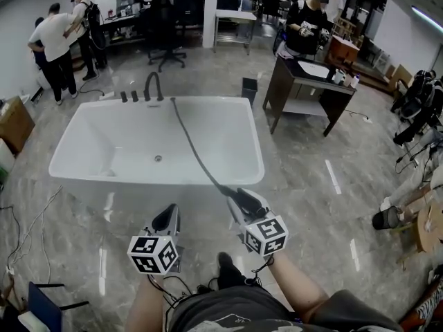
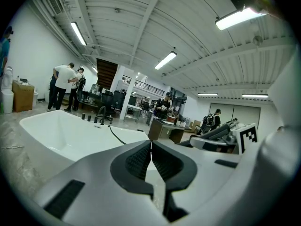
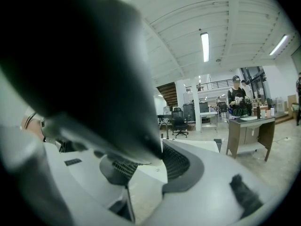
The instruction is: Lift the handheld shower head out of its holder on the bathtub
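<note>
Head view: we see the white bathtub (image 1: 214, 101) ahead on the marble floor, with its dark faucet (image 1: 152, 85) and small knobs on the far rim. The black hose (image 1: 196, 152) starts on that rim beside the faucet, crosses the basin on a diagonal and passes over the near right corner. It ends at the shower head (image 1: 234, 194), which is off the tub and sits in the right gripper (image 1: 248, 203), in front of the near rim.

In the right gripper view, we see the jaws set partly apart and clamped on the shower head. It appears there as a large, dark, blurred body that fills the upper left of the picture. The ribbed pads press against its lower edge.

The left gripper (image 1: 166, 220) hangs beside the right one, apart from it and nearer the person. In the left gripper view, we see its jaws closed together, pad against pad, with nothing between them.

A dark desk (image 1: 304, 88) stands to the right of the tub, and people stand at the back of the room.
</note>
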Demonstrator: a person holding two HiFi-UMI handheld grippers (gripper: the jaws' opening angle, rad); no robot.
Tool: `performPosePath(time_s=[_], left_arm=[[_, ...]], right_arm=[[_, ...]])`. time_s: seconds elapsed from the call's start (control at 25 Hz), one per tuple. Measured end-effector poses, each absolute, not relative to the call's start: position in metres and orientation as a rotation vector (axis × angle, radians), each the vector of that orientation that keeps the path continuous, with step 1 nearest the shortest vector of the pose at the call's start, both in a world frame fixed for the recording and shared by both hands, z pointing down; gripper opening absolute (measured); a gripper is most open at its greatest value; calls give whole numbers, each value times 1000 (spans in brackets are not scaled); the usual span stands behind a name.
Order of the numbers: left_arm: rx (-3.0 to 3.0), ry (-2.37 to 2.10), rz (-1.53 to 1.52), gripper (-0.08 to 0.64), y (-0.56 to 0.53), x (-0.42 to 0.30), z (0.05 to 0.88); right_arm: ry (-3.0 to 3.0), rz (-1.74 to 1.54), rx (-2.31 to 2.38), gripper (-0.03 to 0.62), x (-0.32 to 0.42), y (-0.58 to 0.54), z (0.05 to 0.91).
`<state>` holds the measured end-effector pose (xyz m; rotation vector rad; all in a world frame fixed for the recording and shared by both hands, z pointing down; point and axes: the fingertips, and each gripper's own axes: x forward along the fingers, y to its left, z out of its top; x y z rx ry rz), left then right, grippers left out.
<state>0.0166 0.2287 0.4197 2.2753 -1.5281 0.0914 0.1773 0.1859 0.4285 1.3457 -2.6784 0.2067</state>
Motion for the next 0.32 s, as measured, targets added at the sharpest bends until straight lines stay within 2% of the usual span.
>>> performPosePath(time_s=[0.32], left_arm=[[2279,-1521,90,15,229,12,420]], right_arm=[[-2674,192,1332,143,169,186,428]])
